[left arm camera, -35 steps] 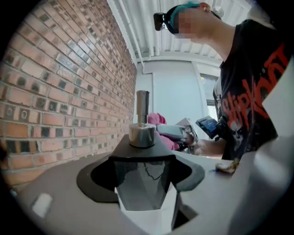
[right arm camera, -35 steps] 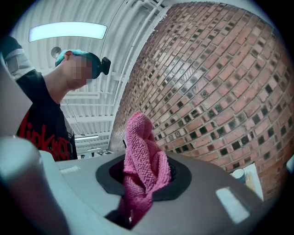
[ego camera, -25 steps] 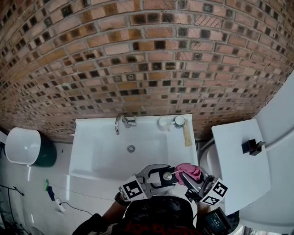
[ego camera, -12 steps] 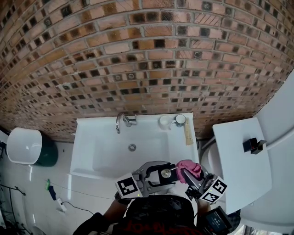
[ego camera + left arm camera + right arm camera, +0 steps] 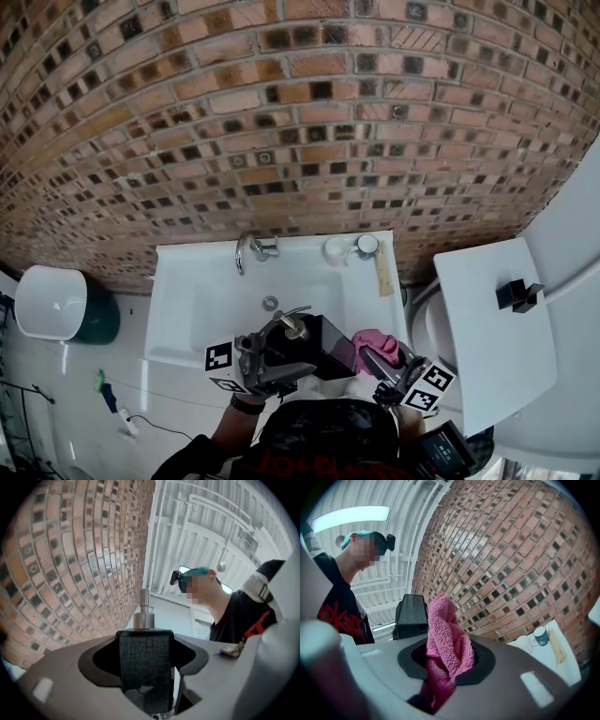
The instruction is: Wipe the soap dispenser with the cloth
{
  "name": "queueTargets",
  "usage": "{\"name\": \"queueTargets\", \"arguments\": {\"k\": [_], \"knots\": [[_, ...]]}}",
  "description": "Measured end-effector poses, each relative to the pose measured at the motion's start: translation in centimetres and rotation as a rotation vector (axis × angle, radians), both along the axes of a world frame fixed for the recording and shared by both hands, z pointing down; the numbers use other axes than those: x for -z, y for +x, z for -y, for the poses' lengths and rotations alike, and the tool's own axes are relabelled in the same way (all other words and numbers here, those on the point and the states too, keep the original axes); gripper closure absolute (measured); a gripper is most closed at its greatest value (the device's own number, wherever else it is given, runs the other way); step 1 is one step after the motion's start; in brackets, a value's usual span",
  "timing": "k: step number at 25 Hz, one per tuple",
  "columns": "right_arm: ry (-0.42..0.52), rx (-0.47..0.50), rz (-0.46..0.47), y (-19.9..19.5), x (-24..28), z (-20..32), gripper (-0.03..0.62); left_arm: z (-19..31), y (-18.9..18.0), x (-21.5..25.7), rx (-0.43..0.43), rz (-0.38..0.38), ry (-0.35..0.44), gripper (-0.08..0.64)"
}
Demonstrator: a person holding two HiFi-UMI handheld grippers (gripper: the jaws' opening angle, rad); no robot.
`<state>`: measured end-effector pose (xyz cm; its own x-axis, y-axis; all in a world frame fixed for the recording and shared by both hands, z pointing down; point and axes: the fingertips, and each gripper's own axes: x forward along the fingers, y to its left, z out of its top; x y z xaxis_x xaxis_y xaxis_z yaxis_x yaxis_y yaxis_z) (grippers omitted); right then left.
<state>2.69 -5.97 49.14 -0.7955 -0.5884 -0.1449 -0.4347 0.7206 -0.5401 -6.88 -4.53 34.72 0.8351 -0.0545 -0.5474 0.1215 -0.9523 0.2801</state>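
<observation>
Left hand-held gripper [image 5: 286, 352]: jaws closed on the black body of the soap dispenser [image 5: 325, 347], pads pressing its two sides; the silver pump head [image 5: 292, 325] stands clear of the jaws. The dispenser is held off any surface, above the front rim of the white sink [image 5: 187, 314] and close to the person's chest. Right hand-held gripper [image 5: 380, 361]: jaws clamped on a bunched pink cloth [image 5: 368, 342], whose free fold stands up beyond the fingertips. The cloth is just beside the right side of the dispenser; whether they touch cannot be told. Sink fittings: chrome tap [image 5: 251, 249] at the back edge, round drain [image 5: 270, 303] in the basin. On the back right corner of the sink: a white cup [image 5: 335, 250], a small lidded jar [image 5: 366, 245] just beside it, and a pale tan bar [image 5: 382, 275] lying along the right rim. Behind: a brick wall [image 5: 300, 112]. Right of the sink: a white toilet tank lid [image 5: 478, 328] carrying a small black object [image 5: 516, 298]. Left of the sink: a white rounded bin [image 5: 47, 298].
</observation>
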Motion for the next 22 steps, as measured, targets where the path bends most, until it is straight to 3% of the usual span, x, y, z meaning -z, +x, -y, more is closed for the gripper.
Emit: {"name": "queueTargets", "arguments": {"k": [6,14,22], "knots": [[0.015,-0.007,0.005,0.3,0.5,0.4,0.506,0.6,-0.6,-0.2,0.002,-0.029,-0.034,0.252],[0.054,0.047,-0.001,-2.2,1.3,-1.2,0.506,1.4,0.8,-0.8,0.091,0.115,0.008,0.252],[0.031,0.061,0.031,-2.2,0.9,-1.4,0.506,3.0,1.5,-0.4,0.194,0.143,0.008,0.252]]}}
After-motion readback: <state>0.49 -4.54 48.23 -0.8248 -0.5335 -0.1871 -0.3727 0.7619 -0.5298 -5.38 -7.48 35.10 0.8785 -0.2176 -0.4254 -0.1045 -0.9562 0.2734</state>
